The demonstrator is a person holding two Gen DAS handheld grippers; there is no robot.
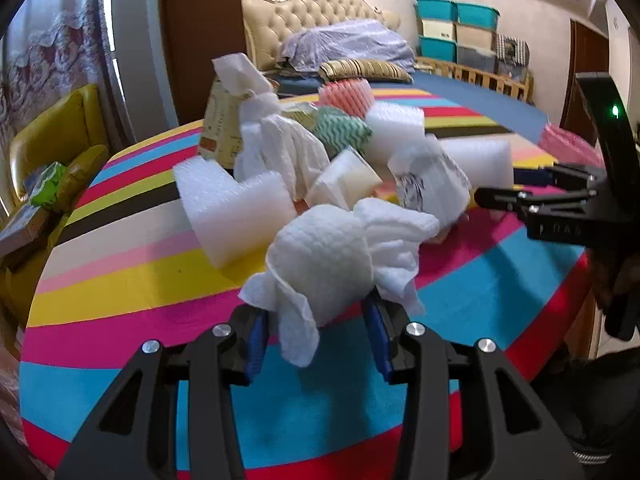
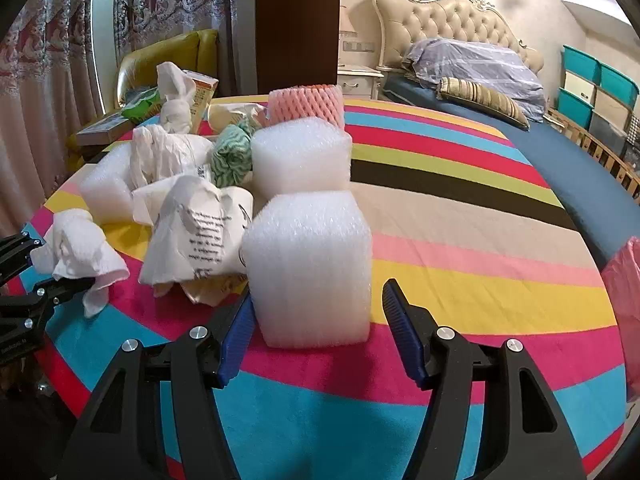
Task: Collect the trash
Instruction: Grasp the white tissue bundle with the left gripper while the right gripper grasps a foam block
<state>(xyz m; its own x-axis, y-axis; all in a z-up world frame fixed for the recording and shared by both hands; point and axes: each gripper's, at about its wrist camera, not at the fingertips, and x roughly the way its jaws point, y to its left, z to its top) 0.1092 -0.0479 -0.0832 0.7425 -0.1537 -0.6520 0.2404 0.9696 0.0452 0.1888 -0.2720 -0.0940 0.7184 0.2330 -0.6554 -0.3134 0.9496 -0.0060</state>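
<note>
A heap of trash sits on a round surface (image 2: 460,216) covered in a bright striped cloth, toward its left side as the right wrist camera sees it.

The left gripper (image 1: 316,330) has its jaws spread on either side of a crumpled white paper towel (image 1: 332,256) at the near edge of the heap. The blue pads flank the towel's lower folds, and whether they press it cannot be told from this view (the right wrist view shows the same towel (image 2: 78,246) lying against that gripper's black fingers, no clearer).

The right gripper (image 2: 320,332) is released, jaws wide apart. A white foam block (image 2: 310,268) stands upright between them: the left pad lies just beside its lower corner, while the right pad stands apart from it with striped cloth showing in the gap.

Behind this block stands a second foam block (image 2: 302,156), and behind that a pink foam net sleeve (image 2: 306,100). To the left lie a crumpled printed plastic bag (image 2: 200,236), a green zigzag cloth (image 2: 230,158), more white tissue (image 2: 166,152) and a third foam piece (image 2: 106,184). A small carton (image 2: 204,94) stands at the back of the heap, with twisted white paper (image 2: 174,96) in front of it.

Beyond the surface are a bed with a tufted headboard (image 2: 452,20) and a yellow chair (image 2: 168,56).
</note>
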